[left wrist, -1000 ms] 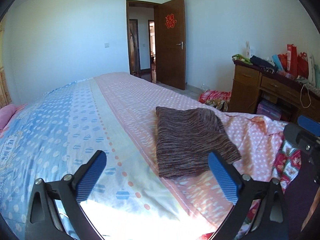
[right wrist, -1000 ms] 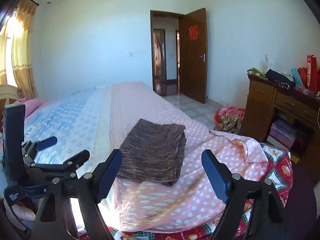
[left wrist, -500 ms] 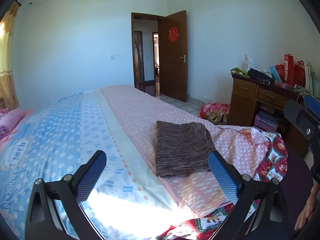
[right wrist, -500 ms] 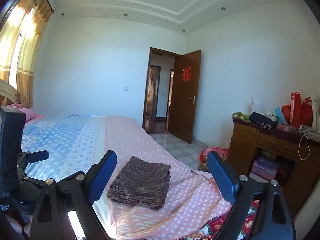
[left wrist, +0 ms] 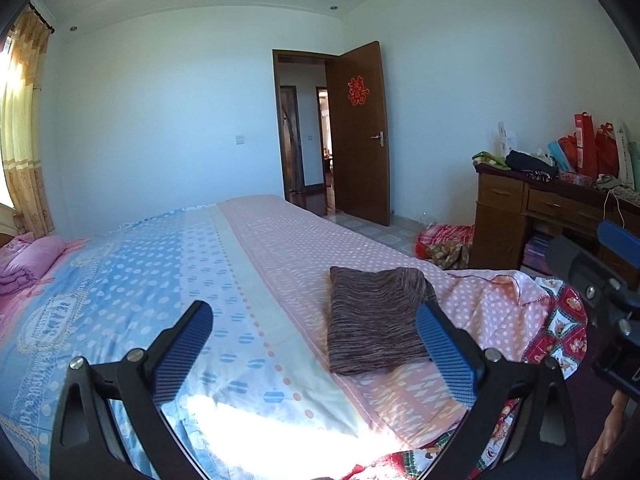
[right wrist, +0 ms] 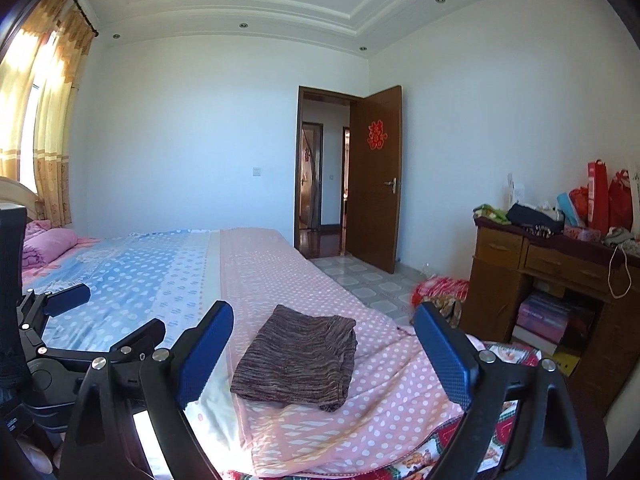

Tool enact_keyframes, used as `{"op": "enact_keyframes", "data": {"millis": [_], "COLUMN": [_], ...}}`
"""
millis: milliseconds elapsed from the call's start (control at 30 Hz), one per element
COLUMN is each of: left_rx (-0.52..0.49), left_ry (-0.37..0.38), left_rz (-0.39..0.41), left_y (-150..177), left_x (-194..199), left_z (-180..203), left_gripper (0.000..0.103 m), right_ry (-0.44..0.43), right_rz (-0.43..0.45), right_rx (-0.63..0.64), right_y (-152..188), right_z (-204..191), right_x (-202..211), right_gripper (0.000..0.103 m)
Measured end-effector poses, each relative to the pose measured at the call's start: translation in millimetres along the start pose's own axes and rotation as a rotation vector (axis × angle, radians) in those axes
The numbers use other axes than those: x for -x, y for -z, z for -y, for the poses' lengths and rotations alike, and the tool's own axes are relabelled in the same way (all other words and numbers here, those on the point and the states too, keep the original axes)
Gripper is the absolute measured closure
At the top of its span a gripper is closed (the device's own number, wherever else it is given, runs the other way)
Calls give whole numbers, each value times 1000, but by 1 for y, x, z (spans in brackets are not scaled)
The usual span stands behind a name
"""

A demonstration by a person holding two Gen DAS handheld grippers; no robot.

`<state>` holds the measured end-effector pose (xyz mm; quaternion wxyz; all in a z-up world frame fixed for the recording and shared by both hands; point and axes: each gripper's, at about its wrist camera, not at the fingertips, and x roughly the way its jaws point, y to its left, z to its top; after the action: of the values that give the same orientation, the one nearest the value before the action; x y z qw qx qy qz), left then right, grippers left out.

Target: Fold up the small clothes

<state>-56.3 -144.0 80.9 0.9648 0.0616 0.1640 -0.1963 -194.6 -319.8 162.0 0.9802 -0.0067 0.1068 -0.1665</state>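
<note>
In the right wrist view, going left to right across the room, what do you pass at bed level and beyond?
Curtain → pink pillow → folded brown garment → open door → wooden desk → red bags.

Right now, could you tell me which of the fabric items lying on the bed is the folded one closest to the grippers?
The brown striped knit garment, folded flat on the pink dotted sheet. The pink blanket is bundled far off at the head end.
</note>
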Motion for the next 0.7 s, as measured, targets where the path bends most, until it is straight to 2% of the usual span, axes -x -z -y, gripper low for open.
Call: {"op": "enact_keyframes", "data": {"millis": [200, 700], "left_rx": [-4, -32], "left_ry": [-4, 1], "left_rz": [-8, -15], "left_y": [0, 0], "left_x": [-2, -1], "left_z": [0, 4], "left_gripper": [0, 0], "right_ry": [-10, -10], "right_rz": [-33, -33], "right_rx": [-39, -49], "right_y": [5, 6], "right_z": [6, 9], "right_x": [-7, -8], "right_gripper": [11, 11]}}
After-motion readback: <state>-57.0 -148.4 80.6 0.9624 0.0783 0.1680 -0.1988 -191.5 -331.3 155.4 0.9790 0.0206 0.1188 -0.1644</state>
